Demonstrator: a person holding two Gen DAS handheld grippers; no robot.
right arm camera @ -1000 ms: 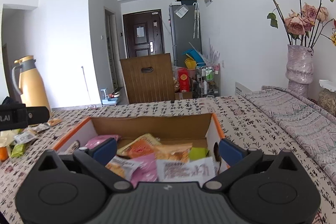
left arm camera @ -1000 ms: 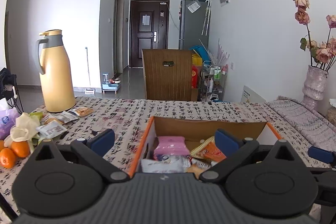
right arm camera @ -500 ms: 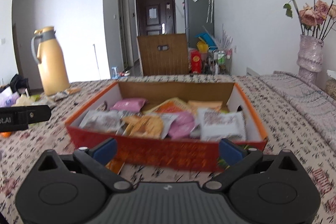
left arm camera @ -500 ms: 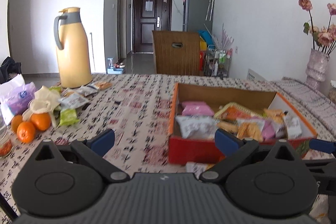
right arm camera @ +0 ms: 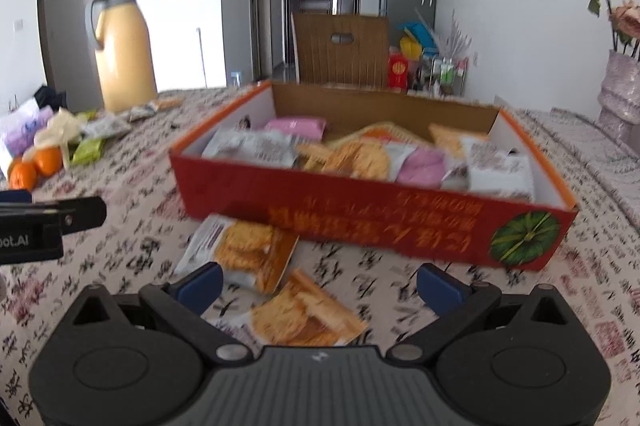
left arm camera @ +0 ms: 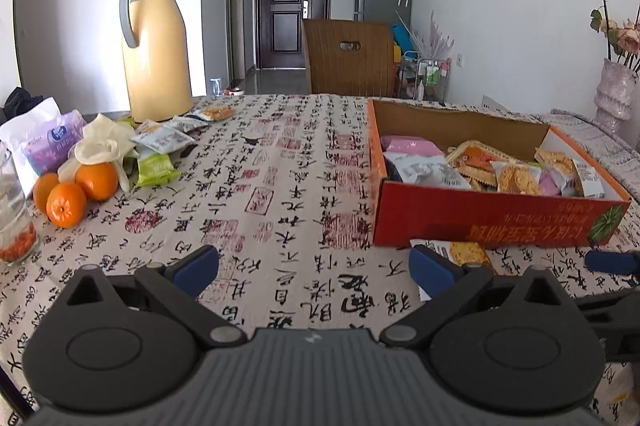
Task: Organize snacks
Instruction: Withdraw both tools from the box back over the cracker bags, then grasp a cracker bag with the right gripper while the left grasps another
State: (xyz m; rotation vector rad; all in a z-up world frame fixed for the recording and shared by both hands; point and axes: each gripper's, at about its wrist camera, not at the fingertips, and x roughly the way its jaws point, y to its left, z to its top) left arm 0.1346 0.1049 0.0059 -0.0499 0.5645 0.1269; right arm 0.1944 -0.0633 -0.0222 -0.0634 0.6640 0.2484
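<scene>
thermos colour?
Pale yellow thermos with a grey handle and collar; sharpest in the left wrist view.

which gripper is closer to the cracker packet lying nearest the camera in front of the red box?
Right. The right gripper hangs open directly over the cracker packet, which lies between its fingers. The left gripper, also open, sits off to the packet's left over bare tablecloth.

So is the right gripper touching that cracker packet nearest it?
Apart. The right wrist view shows the right gripper open, with the cracker packet lying between its fingers, clear of both.
</scene>
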